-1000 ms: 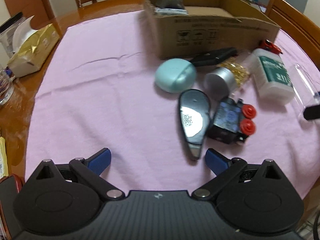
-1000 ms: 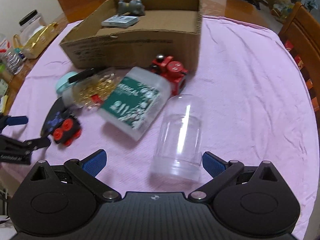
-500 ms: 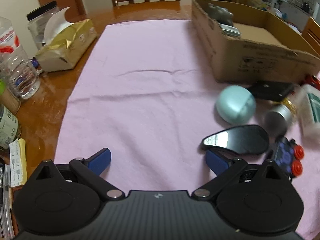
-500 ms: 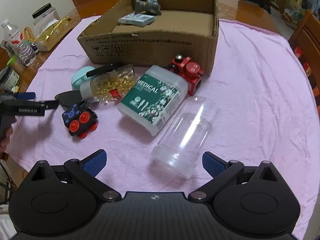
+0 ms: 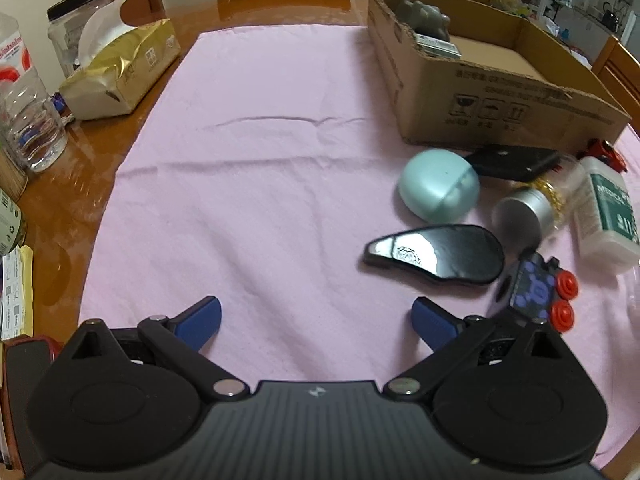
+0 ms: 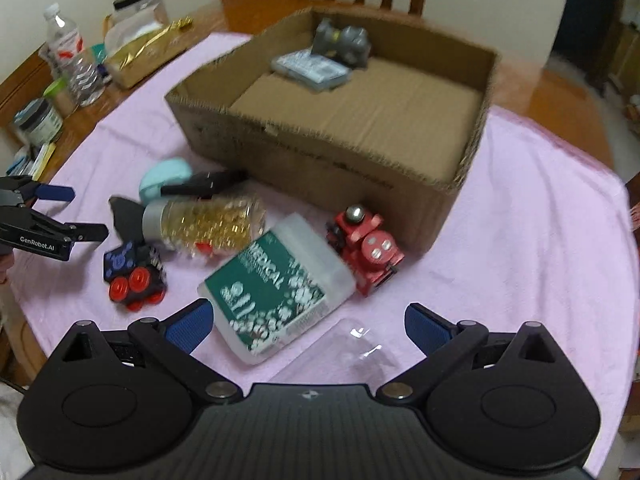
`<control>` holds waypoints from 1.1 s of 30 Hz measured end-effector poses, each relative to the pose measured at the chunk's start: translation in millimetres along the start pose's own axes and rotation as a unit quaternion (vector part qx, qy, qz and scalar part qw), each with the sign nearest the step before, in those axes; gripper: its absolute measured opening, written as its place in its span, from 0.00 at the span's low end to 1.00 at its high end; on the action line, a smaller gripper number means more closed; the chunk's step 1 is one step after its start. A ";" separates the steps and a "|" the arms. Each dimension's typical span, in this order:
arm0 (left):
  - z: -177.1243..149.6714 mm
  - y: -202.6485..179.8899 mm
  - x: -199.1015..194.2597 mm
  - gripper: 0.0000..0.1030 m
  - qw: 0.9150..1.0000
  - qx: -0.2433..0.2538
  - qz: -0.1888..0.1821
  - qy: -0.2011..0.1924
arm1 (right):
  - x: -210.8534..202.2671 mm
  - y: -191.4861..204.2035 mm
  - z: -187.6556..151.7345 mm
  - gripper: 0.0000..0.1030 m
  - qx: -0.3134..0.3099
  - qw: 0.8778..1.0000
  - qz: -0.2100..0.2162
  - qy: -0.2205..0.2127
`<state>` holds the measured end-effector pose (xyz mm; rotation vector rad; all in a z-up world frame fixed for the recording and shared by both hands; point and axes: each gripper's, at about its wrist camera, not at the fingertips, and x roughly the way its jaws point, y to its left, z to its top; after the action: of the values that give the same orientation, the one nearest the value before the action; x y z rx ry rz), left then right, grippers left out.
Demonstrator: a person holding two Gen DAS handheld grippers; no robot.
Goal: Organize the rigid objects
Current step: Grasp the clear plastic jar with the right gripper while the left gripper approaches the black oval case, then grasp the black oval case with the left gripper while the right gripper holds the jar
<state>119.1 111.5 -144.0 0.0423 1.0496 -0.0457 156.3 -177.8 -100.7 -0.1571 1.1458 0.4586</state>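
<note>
Left wrist view. Left gripper (image 5: 316,316): jaws spread wide, holding nothing, over bare pink cloth (image 5: 248,184). Box (image 5: 500,108), open-topped cardboard, far right on the cloth; grey figure (image 5: 424,20) and card pack (image 5: 438,46) in its far corner. Just before the box: black case (image 5: 512,162), teal pod (image 5: 440,190), capsule jar (image 5: 524,210) on its side, white bottle (image 5: 608,216) on its side. Nearer: mirror (image 5: 436,252), flat, glass up; black toy (image 5: 536,288) with red wheels just right of it. Bench (image 5: 60,208), wooden, left of the cloth: tissue pack (image 5: 120,72), water bottle (image 5: 28,112).

Right wrist view. Right gripper (image 6: 308,326): jaws spread wide, holding nothing; a clear jar (image 6: 356,344) lies between them, contact not discernible. White bottle (image 6: 276,284) touches the left finger (image 6: 188,326). Red robot (image 6: 366,246) stands beside the box (image 6: 320,160) front. Capsule jar (image 6: 208,222), teal pod (image 6: 164,174), black case (image 6: 204,186), mirror (image 6: 126,216) and black toy (image 6: 134,272) cluster left of the bottle. Left gripper (image 6: 74,214) at the left edge, jaws apart, near the mirror. Grey figure (image 6: 344,42) and card pack (image 6: 312,70) inside the box.
</note>
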 end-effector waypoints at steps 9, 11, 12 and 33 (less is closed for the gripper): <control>-3.8 -14.0 -2.0 0.98 1.000 0.024 -0.016 0.001 | -9.3 12.4 -40.7 1.00 0.044 0.998 0.017 0.044; -3.2 -17.0 -2.1 0.98 0.999 0.029 -0.020 0.003 | -11.2 21.1 -49.5 1.00 0.045 0.998 0.015 0.047; -2.9 -18.9 -2.2 0.98 0.999 0.033 -0.022 0.003 | -11.9 26.0 -53.5 1.00 0.045 0.998 0.013 0.049; 15.6 -44.6 9.1 0.99 0.997 0.061 -0.052 -0.021 | 18.4 73.5 -85.7 1.00 0.017 0.996 -0.079 0.038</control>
<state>134.6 65.9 -144.7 0.0962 1.0049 -0.2047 58.9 -136.8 -144.6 -0.2363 1.2049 0.2949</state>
